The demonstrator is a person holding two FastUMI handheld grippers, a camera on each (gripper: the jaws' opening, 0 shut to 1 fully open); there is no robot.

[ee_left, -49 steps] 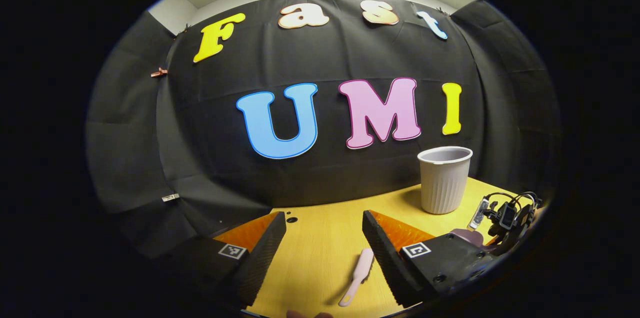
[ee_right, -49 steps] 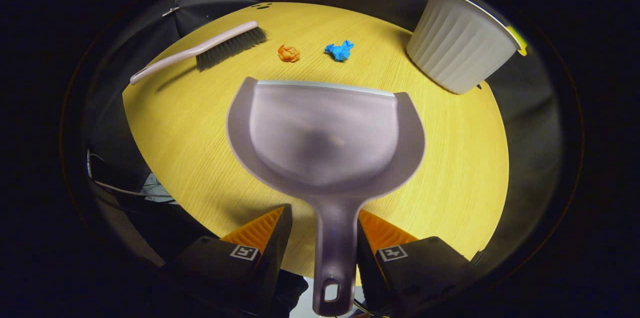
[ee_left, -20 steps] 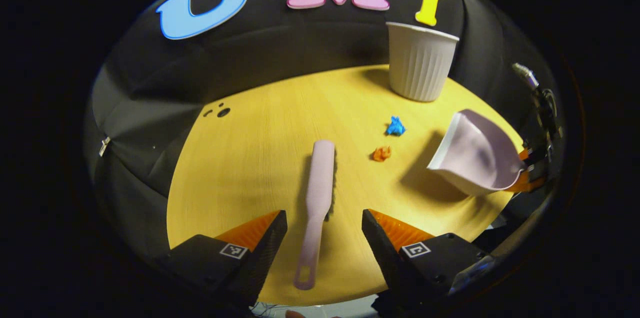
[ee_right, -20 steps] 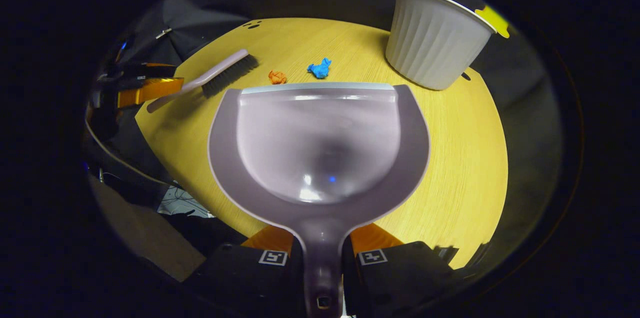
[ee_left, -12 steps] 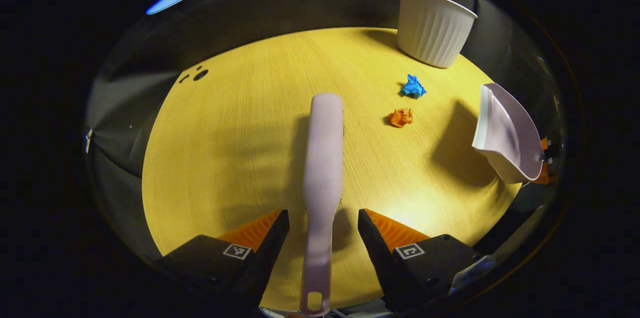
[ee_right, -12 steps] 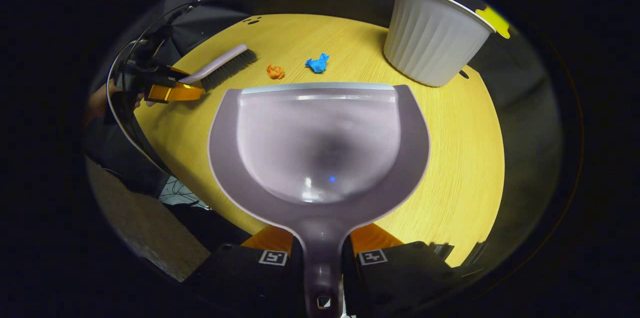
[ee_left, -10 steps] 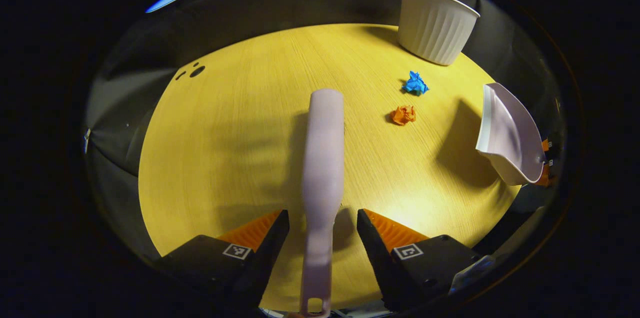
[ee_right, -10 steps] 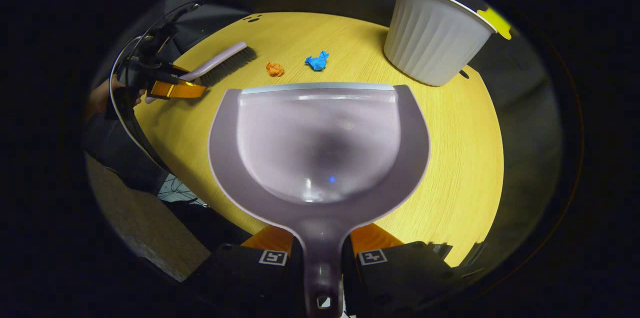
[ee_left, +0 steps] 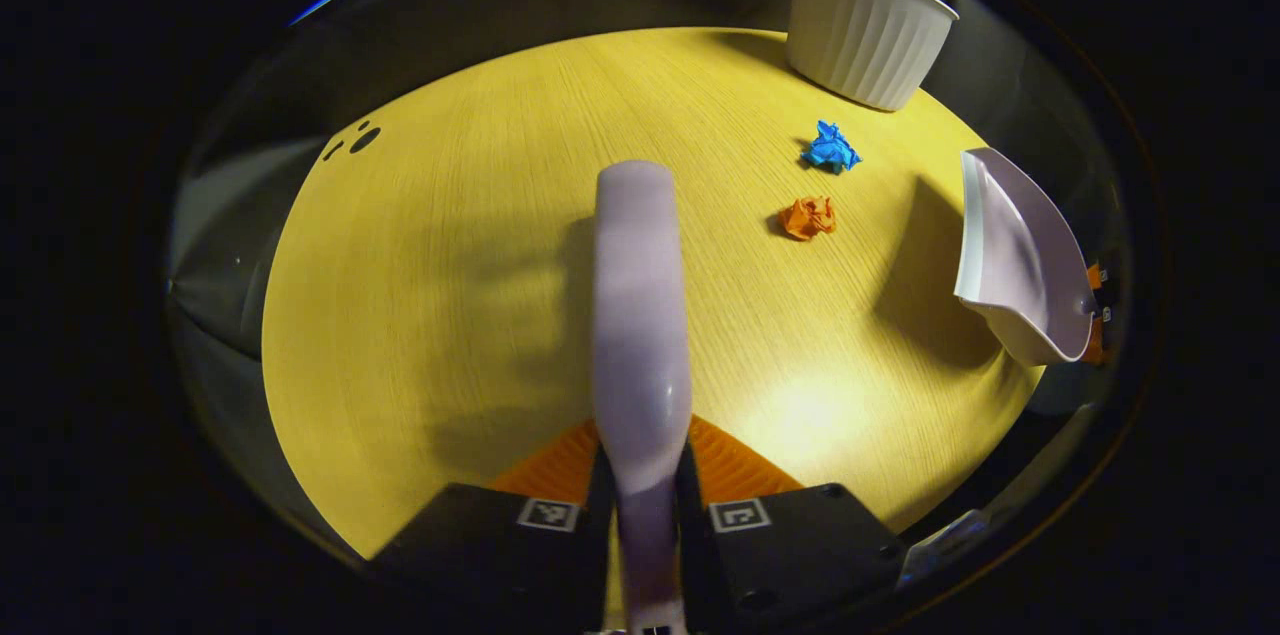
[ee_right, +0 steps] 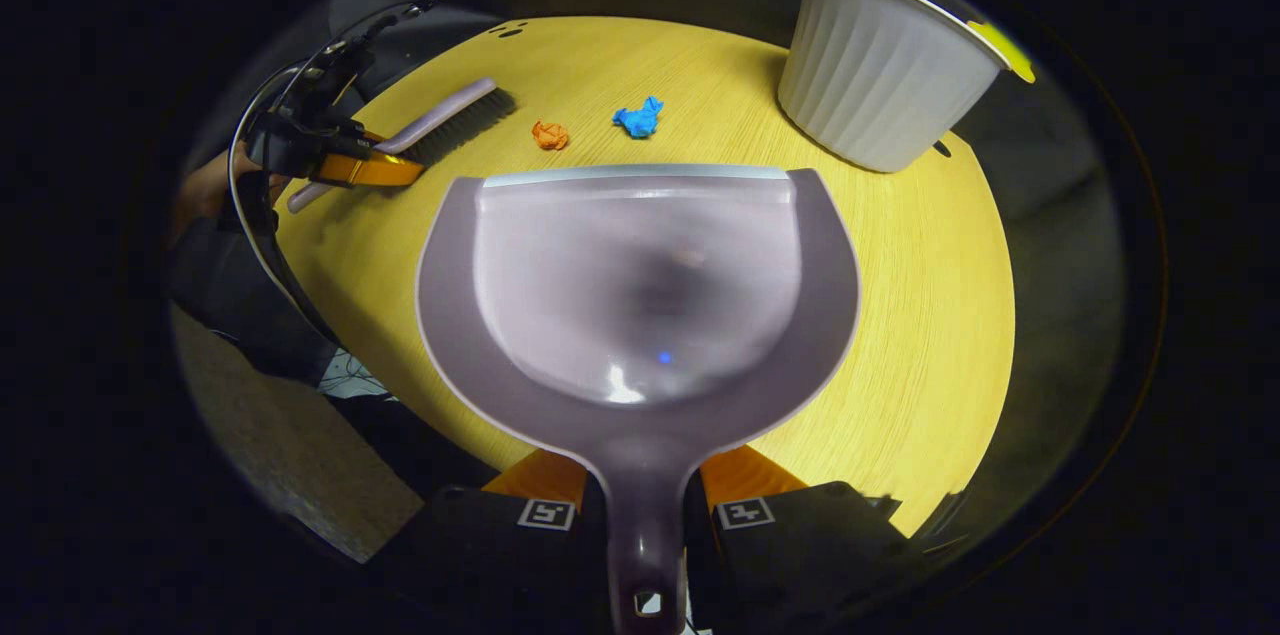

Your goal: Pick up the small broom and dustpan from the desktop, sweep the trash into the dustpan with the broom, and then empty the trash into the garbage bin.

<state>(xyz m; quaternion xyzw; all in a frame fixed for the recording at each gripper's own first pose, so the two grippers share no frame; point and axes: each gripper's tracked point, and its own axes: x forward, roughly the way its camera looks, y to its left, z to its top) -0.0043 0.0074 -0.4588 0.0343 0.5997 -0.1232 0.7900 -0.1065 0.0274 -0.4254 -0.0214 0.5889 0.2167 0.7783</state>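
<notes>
The left gripper (ee_left: 643, 505) is clenched on the handle of the small broom (ee_left: 636, 315), whose head reaches out over the yellow worktop (ee_left: 450, 265). The right gripper (ee_right: 645, 505) grips the dustpan (ee_right: 640, 295) by its handle, held above the worktop. Ahead lie an orange paper wad (ee_right: 549, 134) and a blue paper wad (ee_right: 638, 118), with the garbage bin (ee_right: 880, 85) standing near the far edge.
</notes>
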